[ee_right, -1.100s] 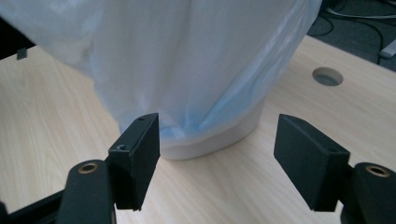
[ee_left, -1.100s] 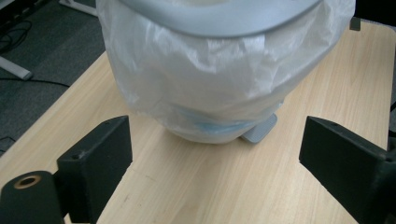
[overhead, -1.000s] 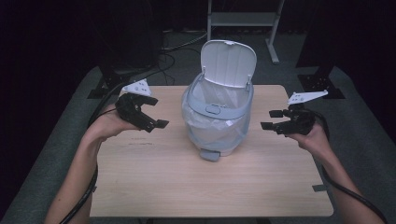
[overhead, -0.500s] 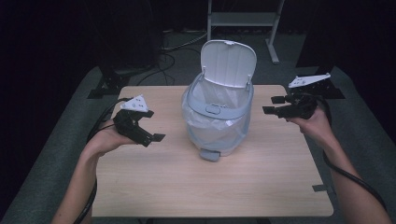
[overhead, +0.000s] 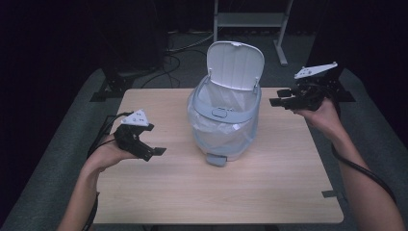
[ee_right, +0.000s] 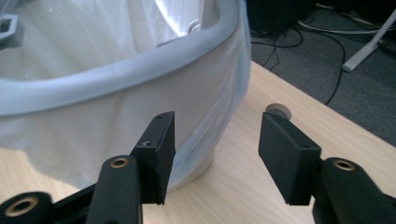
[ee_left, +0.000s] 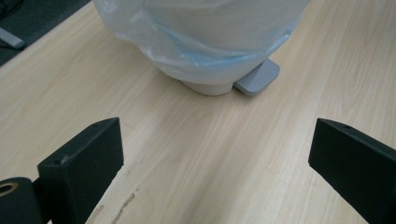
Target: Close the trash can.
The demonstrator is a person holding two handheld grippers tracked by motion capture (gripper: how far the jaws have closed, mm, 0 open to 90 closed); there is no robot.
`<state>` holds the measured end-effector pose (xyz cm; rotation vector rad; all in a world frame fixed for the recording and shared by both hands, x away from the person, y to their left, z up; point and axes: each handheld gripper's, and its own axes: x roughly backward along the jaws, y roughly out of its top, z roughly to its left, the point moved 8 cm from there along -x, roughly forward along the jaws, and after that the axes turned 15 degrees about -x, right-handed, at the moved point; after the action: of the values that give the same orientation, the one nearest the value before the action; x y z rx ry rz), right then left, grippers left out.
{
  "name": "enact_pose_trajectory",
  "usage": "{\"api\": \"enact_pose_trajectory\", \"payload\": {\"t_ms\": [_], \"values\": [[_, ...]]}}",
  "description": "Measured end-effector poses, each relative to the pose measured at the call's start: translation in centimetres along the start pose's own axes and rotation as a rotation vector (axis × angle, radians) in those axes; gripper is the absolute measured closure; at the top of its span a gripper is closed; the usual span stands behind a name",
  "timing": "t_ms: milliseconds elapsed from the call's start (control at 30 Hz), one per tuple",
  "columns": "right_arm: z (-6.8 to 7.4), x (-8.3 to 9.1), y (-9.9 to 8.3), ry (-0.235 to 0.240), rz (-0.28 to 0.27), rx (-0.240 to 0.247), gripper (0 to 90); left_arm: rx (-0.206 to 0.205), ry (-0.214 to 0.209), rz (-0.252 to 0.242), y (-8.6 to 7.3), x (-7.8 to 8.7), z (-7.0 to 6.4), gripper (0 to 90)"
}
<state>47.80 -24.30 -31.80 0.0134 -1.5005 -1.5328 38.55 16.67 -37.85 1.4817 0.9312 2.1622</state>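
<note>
A small grey pedal bin (overhead: 223, 127) stands at the middle of the wooden table (overhead: 269, 187), its lid (overhead: 235, 65) raised and a clear plastic liner (overhead: 226, 103) folded over its rim. Its foot pedal (ee_left: 258, 78) points toward the near edge. My left gripper (overhead: 153, 151) hovers over the table to the bin's left, open and empty, aimed at the bin's base (ee_left: 208, 86). My right gripper (overhead: 280, 97) is held up beside the bin's right rim (ee_right: 140, 70), open with nothing between its jaws.
Dark floor surrounds the table. Cables (overhead: 178, 48) and a metal stand's legs (overhead: 281, 55) lie beyond the far edge. A small dark tape mark (overhead: 330, 194) sits near the table's right front corner. A small round foot (ee_right: 279, 111) shows behind the bin.
My left gripper has drawn back toward the near left of the table. My right gripper has risen and moved toward the far right, beside the bin's rim.
</note>
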Motion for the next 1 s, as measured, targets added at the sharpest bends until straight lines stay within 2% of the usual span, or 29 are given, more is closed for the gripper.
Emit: {"api": "enact_pose_trajectory", "payload": {"t_ms": [100, 233, 533, 1000], "values": [[-0.2, -0.1, 0.6, -0.001, -0.007, -0.007, 47.4, -0.004, 0.000, 0.013, -0.7, -0.3, -0.3, 2.2], [-0.5, -0.4, 1.5, -0.020, -0.011, -0.009, 48.9, -0.007, 0.001, -0.006, -0.9, -0.5, -0.5, 2.2], [-0.7, -0.6, 3.5, -0.023, -0.025, 0.000, 49.8, -0.016, -0.010, 0.011, -1.3, -0.6, -0.6, 2.2], [-0.6, -1.1, 4.0, -0.030, -0.012, 0.006, 49.8, -0.018, -0.009, 0.016, -1.7, -0.3, -0.5, 2.2]]}}
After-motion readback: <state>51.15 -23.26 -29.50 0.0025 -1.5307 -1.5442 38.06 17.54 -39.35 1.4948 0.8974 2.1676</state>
